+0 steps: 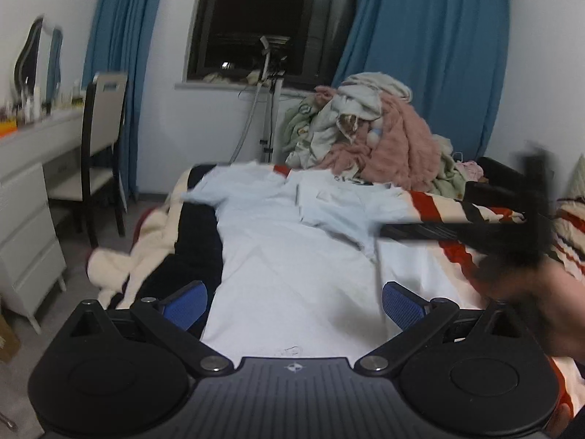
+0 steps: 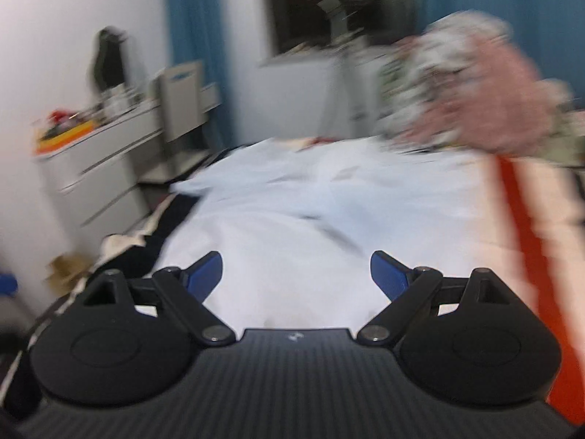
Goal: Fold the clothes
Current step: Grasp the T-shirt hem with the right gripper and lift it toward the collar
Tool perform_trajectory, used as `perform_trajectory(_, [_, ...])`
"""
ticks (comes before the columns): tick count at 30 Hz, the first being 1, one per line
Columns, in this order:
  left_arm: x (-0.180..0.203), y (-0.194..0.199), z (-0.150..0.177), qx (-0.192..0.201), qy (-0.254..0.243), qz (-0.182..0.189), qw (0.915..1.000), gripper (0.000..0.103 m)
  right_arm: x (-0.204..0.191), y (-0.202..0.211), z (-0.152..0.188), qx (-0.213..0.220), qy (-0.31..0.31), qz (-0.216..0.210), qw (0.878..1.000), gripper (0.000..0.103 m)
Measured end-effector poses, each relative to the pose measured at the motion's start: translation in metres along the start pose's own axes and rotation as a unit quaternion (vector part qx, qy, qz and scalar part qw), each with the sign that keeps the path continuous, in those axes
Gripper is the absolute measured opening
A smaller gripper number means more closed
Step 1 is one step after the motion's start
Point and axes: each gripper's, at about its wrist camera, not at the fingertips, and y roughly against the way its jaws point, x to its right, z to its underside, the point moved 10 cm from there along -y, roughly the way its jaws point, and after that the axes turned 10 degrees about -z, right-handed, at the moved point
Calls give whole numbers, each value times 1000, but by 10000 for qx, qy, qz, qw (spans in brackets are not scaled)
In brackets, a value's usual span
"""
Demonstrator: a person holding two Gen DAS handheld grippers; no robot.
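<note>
A pale blue short-sleeved shirt lies spread flat on the bed, collar toward the window, its left sleeve reaching out to the side. My left gripper hovers open above the shirt's lower hem, with nothing between its blue pads. In the left wrist view the right gripper appears as a blurred black shape held by a hand over the shirt's right side. The right wrist view is motion-blurred: my right gripper stands open above the shirt, holding nothing.
A heap of pink, green and white clothes sits at the bed's far end. The bed has a striped red, white and black cover. A white dresser and a chair stand left; blue curtains frame a dark window.
</note>
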Motion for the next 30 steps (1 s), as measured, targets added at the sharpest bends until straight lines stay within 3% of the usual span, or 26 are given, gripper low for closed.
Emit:
perform_trajectory(4, [-28, -34, 4, -231, 455, -148, 9986, 103, -24, -116, -26, -155, 522, -233, 9982, 89])
perform_trajectory(7, [-54, -48, -2, -30, 822, -487, 9954, 103, -54, -189, -34, -278, 1236, -236, 9917, 89])
perform_trajectory(11, [-81, -73, -1, -80, 1279, -766, 9888, 103, -67, -257, -45, -307, 1281, -170, 9911, 83])
perform_trajectory(15, [-91, -92, 3, -188, 1505, -851, 9848, 103, -65, -300, -55, -183, 1585, 372, 9865, 70])
perform_trajectory(17, [-94, -102, 4, -216, 1545, -899, 9837, 103, -53, -310, -64, -50, 1354, 570, 9891, 63])
perform_trajectory(21, [-92, -108, 6, -147, 1471, -1001, 9839, 103, -28, -317, -79, 80, 845, 836, 9929, 12])
perform_trajectory(23, [-91, -109, 6, -141, 1477, -1007, 9838, 103, -25, -313, -90, 173, 825, 865, 9927, 8])
perform_trajectory(25, [-89, -108, 5, -123, 1471, -961, 9844, 103, -24, -288, -104, 556, 867, 823, 9913, 7])
perform_trajectory(30, [-75, -89, -2, 164, 1327, -812, 9877, 103, 23, -189, -141, 1616, 578, 1071, 9793, 7])
